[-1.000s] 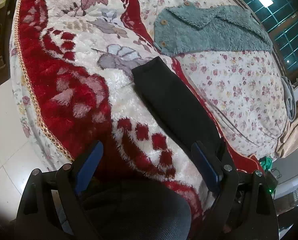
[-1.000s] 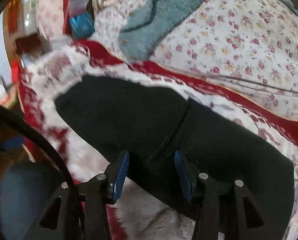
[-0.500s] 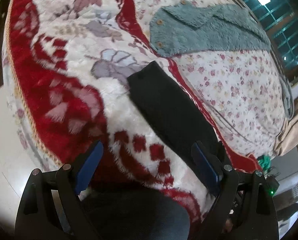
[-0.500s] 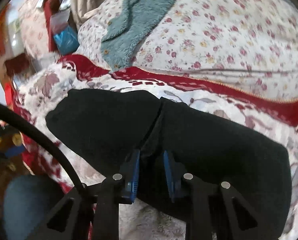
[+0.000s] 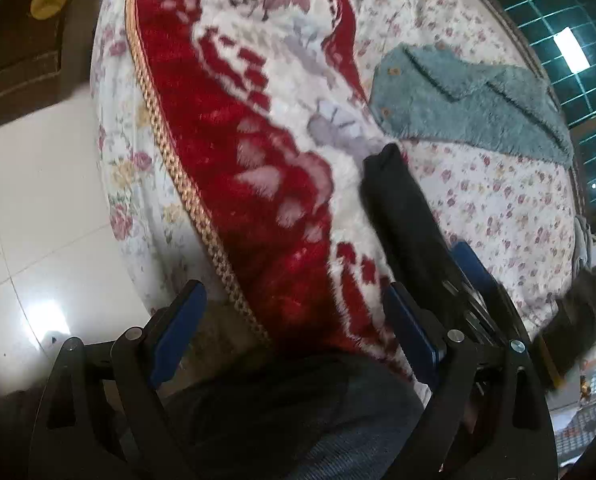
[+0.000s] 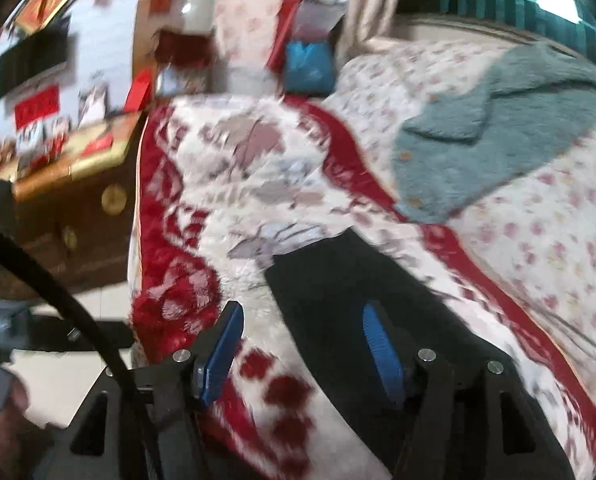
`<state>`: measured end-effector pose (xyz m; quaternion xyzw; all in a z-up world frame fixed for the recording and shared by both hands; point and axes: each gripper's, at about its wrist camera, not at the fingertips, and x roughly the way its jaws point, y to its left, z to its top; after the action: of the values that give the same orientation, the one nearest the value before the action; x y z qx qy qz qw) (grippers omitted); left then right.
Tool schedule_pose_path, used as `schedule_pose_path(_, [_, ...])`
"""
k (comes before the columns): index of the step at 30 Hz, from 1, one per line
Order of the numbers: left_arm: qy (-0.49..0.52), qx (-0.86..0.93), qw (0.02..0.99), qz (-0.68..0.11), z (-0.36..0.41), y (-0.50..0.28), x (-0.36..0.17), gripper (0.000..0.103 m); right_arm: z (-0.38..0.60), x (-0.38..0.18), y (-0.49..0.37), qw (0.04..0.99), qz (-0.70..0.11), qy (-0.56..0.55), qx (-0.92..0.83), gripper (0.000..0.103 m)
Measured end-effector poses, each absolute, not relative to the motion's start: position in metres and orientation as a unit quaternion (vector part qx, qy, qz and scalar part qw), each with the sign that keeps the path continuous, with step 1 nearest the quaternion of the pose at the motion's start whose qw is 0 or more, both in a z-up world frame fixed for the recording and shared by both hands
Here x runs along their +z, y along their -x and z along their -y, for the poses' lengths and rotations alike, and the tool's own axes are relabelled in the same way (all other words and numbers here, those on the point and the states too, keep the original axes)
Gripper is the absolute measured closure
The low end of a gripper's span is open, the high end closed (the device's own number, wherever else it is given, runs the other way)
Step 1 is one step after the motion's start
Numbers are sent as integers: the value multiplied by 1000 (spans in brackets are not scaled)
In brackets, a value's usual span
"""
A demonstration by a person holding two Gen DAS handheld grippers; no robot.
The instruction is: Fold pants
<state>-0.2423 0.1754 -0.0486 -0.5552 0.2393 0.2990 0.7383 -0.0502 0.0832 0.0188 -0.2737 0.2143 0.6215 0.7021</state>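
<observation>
The black pants [image 5: 402, 208] lie folded as a long dark strip on the red and white fleece blanket [image 5: 257, 184]; they also show in the right wrist view [image 6: 350, 292]. My left gripper [image 5: 293, 332] is open and empty, held back over the bed's near edge, left of the pants. My right gripper [image 6: 302, 356] is open and empty just above the pants' near part; its right finger is over the black cloth, its left finger over the blanket. The right gripper's blue pad [image 5: 474, 264] shows past the pants in the left wrist view.
A teal fleece garment [image 5: 470, 112] lies further back on the floral bedsheet [image 5: 510, 208]. White tiled floor [image 5: 37, 208] lies to the left of the bed. A dark wooden cabinet [image 6: 77, 204] stands beside the bed. A window [image 5: 570, 40] is behind.
My right gripper opened, let go of the pants and pulled back and up. My left gripper stayed open and swung left, toward the bed's edge and the floor.
</observation>
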Motion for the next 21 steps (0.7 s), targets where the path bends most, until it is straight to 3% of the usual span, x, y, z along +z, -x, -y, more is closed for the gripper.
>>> schedule_pose_path(6, [564, 279, 733, -260, -182, 237, -58, 13, -137, -31, 48, 692, -230, 400, 555, 42])
schedule_pose_path(13, [563, 278, 729, -272, -184, 236, -62, 13, -145, -39, 33, 758, -176, 396, 488, 41])
schedule_pose_path(15, [559, 280, 731, -275, -184, 237, -62, 13, -150, -41, 44, 754, -137, 429, 478, 62])
schedule_pose_path(16, [557, 281, 731, -276, -184, 237, -62, 13, -152, -42, 51, 748, -125, 447, 474, 81])
schedule_pose_path(18, [560, 282, 728, -279, -184, 236, -64, 13, -148, -34, 55, 752, -125, 435, 480, 84])
schedule_pose_path(21, [556, 285, 728, -281, -183, 233, -62, 13, -129, 5, 32, 767, -182, 333, 517, 87])
